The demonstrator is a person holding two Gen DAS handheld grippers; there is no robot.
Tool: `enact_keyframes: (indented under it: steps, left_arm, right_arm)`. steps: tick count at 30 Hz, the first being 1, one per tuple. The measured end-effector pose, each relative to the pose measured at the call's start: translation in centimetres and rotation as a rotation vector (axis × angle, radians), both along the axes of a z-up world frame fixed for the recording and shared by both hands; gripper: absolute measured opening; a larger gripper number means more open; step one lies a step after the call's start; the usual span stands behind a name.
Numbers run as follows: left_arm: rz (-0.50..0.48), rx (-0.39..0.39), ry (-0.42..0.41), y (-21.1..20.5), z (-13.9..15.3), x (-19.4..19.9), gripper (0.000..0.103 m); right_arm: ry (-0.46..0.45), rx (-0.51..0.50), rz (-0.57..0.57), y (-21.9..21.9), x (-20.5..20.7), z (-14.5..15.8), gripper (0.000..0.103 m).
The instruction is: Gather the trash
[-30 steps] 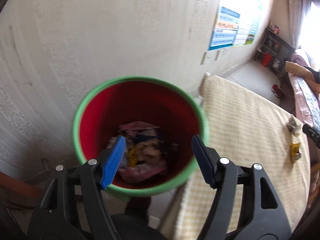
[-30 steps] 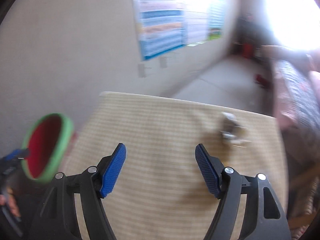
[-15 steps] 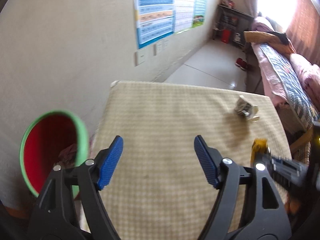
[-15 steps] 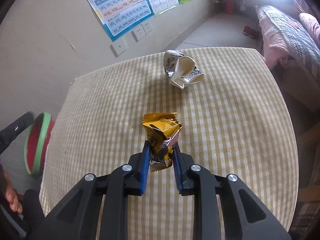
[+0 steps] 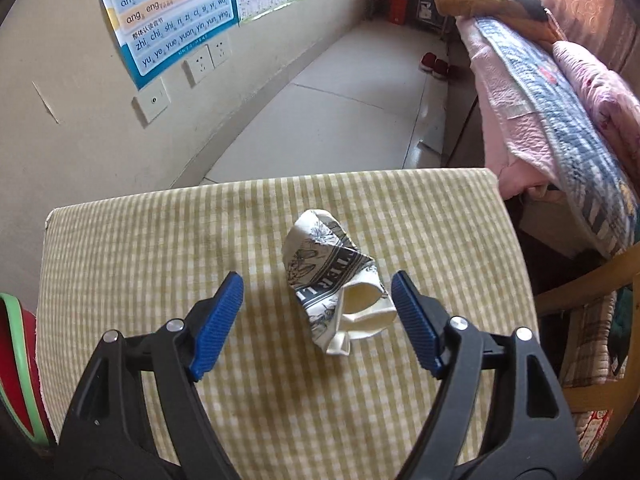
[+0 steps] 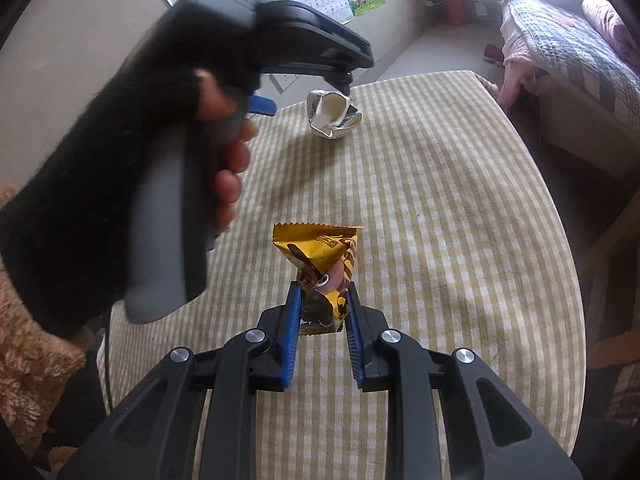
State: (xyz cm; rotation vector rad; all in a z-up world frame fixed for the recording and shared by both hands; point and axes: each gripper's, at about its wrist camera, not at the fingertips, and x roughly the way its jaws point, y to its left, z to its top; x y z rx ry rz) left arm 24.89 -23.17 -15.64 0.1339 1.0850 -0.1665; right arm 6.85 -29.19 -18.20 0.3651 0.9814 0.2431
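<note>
**One wrapper in hand, one crushed cup to go**

My right gripper (image 6: 320,320) had its fingers clamped on the yellow snack wrapper (image 6: 320,264), lifted just off the checked worktop (image 6: 440,240). My left gripper (image 5: 318,316) was spread wide with nothing in it, hovering over the crumpled paper cup (image 5: 334,284), which sat between the fingers, closer to the right one. The red bin (image 5: 16,364) was off the worktop's left edge. Honest worry: the cup's off-centre, so closing could shove it sideways instead of pinching it. And that wrapper's slick, it might slip out.
</note>
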Motion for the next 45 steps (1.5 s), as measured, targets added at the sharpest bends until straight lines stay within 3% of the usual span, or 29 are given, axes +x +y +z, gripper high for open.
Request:
enact_keyframes:
  steps: [3,5,8,12,18,28,31,32,33,35,41,45]
  left_arm:
    - [0.034,0.056,0.033,-0.1,-1.9,0.9,0.073]
    - [0.040,0.043,0.028,0.2,-2.1,0.9,0.073]
    - [0.017,0.041,0.016,0.0,-1.5,0.8,0.051]
    - [0.012,0.055,0.002,0.2,-1.1,0.5,0.043]
    - [-0.019,0.058,-0.080,1.3,1.6,-2.3,0.043]
    - [-0.013,0.059,-0.199,7.8,5.6,-10.7,0.043]
    - [0.011,0.046,-0.209,10.2,6.5,-12.8,0.043]
    - [0.017,0.045,-0.212,10.8,6.7,-13.3,0.043]
    - [0.025,0.046,-0.217,11.8,7.0,-14.1,0.043]
    - [0.035,0.049,-0.220,13.3,7.3,-15.2,0.043]
    - [0.086,0.082,-0.242,17.4,7.7,-18.0,0.044]
    - [0.122,0.059,-0.255,19.7,8.5,-18.9,0.044]
  right_arm:
    - [-0.002,0.034,0.001,-0.6,-0.2,0.2,0.023]
    - [-0.005,0.055,-0.005,-1.3,-0.4,0.4,0.023]
    - [0.003,0.070,-0.011,-2.0,-0.3,0.0,0.023]
    - [-0.001,0.083,-0.019,-2.6,-0.3,0.0,0.023]
    - [-0.005,0.086,-0.009,-2.6,-0.2,-0.3,0.023]
    - [-0.009,0.043,0.043,-0.5,-0.1,-0.5,0.021]
    - [0.001,0.023,0.053,0.1,-0.3,-0.5,0.025]
    - [0.009,0.022,0.052,0.3,-0.5,-0.4,0.033]
    - [0.027,0.030,0.054,0.4,-0.6,-0.4,0.049]
    - [0.046,0.058,0.059,0.6,-1.2,0.0,0.056]
    - [-0.019,-0.018,-0.052,-0.3,-1.7,1.9,0.057]
    - [0.042,-0.124,-0.080,-0.2,1.1,0.1,0.057]
